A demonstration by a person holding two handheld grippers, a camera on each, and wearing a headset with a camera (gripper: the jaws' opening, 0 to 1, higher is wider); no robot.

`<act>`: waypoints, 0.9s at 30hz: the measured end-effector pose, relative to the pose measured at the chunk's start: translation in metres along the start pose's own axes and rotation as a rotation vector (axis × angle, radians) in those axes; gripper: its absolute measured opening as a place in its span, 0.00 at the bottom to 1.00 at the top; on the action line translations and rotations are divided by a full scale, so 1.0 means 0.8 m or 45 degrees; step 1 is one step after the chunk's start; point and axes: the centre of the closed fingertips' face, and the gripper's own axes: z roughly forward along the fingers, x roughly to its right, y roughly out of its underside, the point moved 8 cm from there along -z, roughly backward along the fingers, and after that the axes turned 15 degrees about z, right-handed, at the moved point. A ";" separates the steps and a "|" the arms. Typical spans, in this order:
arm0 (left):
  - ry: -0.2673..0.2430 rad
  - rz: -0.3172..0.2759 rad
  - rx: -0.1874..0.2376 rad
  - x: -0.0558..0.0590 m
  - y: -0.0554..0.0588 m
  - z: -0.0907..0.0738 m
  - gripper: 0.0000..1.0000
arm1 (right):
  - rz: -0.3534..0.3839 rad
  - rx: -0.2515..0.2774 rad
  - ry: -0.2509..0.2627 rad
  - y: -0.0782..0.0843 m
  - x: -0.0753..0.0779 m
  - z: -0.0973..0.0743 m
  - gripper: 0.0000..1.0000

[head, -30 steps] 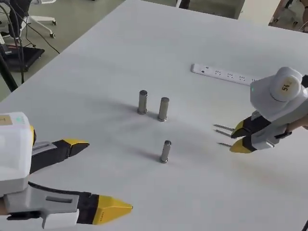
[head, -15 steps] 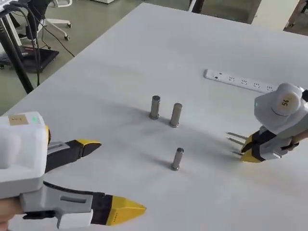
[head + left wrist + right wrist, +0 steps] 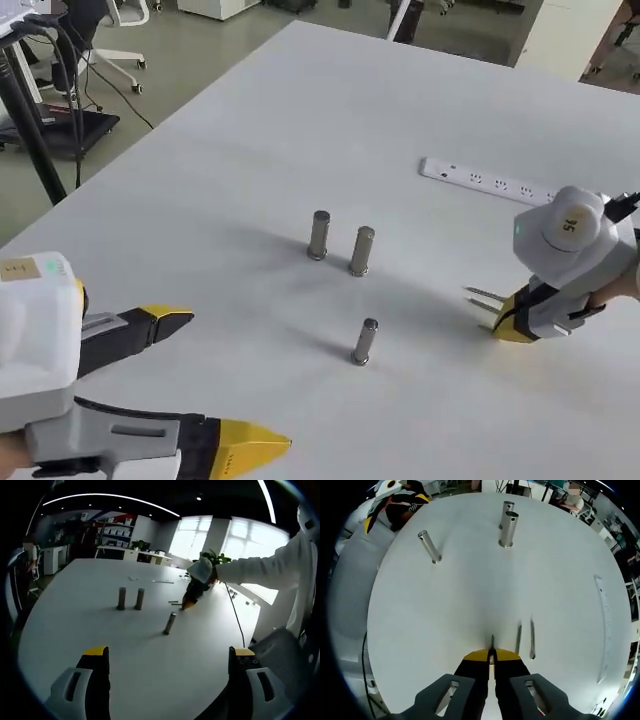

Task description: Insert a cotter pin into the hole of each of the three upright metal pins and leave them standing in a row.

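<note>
Broadly, a large white tabletop (image 3: 300, 110) spreads under everything, and a long white power strip (image 3: 490, 183) lies flat on its far right part, well apart from the work. Nearest the head view, the left gripper (image 3: 235, 380), a white body with black jaws and yellow tips, hangs over the near left edge with its jaws spread wide and nothing between them; its own view shows the same wide gap (image 3: 168, 651). On the opposite side the right gripper (image 3: 505, 325), held by a hand in a white sleeve (image 3: 260, 567), tips down to the table surface, and the left gripper view catches it (image 3: 190, 600) beyond the pins. Its jaws are pressed together (image 3: 491, 656) on one thin grey cotter pin (image 3: 492, 642), whose end pokes out just past the yellow tips. Three short cylindrical metal pins stand on the table between the two grippers: two of them (image 3: 320, 235) (image 3: 362, 250) just beside each other, the third (image 3: 365, 341) alone, nearer the person and apart from the pair. Two more cotter pins (image 3: 518, 639) (image 3: 532, 639) lie flat on the table, roughly parallel, just beside the right gripper's tips and well apart from the metal pins
</note>
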 end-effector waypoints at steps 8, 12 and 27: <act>-0.020 -0.005 0.007 0.000 -0.002 -0.007 0.90 | 0.023 -0.042 0.069 -0.003 -0.006 0.000 0.00; -0.016 0.007 0.007 0.003 -0.004 -0.011 0.92 | 0.078 -0.005 0.063 0.001 -0.004 -0.002 0.00; 0.011 -0.024 -0.020 0.014 -0.001 -0.005 0.94 | 0.112 0.211 -0.004 -0.009 -0.034 -0.034 0.00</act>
